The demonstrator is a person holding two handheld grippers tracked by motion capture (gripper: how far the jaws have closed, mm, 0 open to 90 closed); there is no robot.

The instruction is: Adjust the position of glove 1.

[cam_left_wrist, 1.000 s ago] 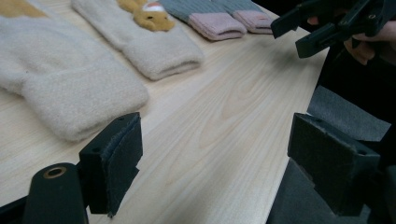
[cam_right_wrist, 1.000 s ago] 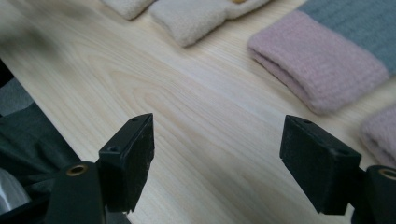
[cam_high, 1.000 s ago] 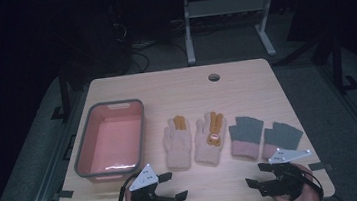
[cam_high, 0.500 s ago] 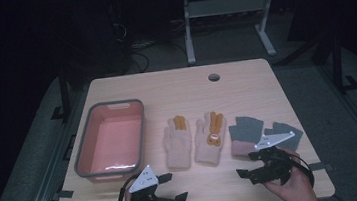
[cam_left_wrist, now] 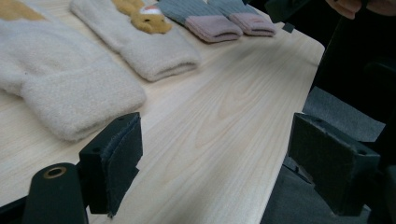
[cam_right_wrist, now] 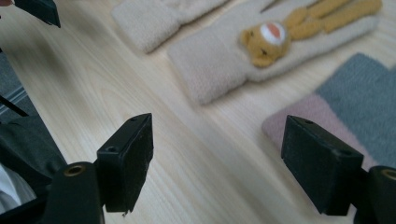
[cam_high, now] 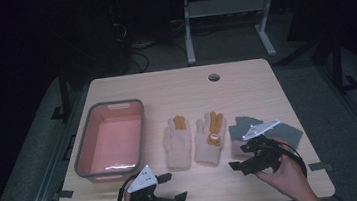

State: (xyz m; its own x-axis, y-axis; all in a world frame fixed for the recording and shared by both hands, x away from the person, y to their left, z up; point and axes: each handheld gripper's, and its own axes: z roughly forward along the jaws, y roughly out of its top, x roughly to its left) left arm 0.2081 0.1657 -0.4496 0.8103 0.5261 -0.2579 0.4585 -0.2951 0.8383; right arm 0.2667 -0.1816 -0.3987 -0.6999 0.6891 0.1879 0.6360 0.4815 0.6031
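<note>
- While the right gripper [cam_high: 243,163] hangs low over the near edge of the table [cam_high: 175,88], its jaws stand wide apart with nothing between them, and they look lined up toward the grey gloves [cam_high: 283,132].
- Look at the right gripper view: the pink cuff [cam_right_wrist: 303,116] of the nearest grey glove sits just ahead of the right-hand jaw, not touching it. I'd say that cuff is the target, since it is the closest edge to bite.
- Left gripper [cam_high: 168,191] waits at the front edge, near the bin [cam_high: 111,138]. Jaws apart here too, empty, with bare wood between them in the left gripper view.
- My guess is it holds back there to leave the other hand room, and it is handy to the bin if gloves are headed that way.
- Four gloves lie flat in a row across the middle, cuffs toward the person: two cream gloves [cam_high: 177,143] with orange on the fingers, then the grey pair to their right.
- One cream glove carries a little bear face [cam_right_wrist: 264,42], clear in the right gripper view.
- All cuffs face the front, which makes them easy to pinch from the person's side.
- Bin stands to the left of the gloves, well apart from the grey pair, and looks empty, so nothing seems sorted yet.
- Next call: the right gripper needs to drop, slide a jaw along the wood under the cuff and close. Soft knit may bunch or slip, so a deep bite would be wise.
</note>
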